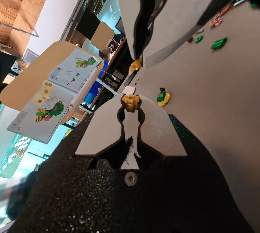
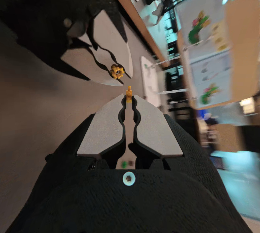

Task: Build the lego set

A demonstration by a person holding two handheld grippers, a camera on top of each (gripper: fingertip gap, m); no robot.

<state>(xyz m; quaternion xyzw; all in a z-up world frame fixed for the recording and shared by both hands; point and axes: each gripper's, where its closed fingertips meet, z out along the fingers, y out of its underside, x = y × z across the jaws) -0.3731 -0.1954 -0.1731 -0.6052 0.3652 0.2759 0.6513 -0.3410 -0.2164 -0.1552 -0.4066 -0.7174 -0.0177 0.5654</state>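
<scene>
My left gripper is shut on a yellow flower-shaped lego piece, held above the grey table. That same piece shows in the right wrist view, pinched by the left gripper. My right gripper is shut on a small yellow pin piece, its tip pointing toward the flower piece, a short gap apart. In the left wrist view the right gripper comes in from above, holding its yellow piece. A small green and yellow assembly sits on the table.
An open instruction booklet stands on a tan stand past the table edge; it also shows blurred in the right wrist view. Loose green pieces and pink-brown pieces lie on the far table.
</scene>
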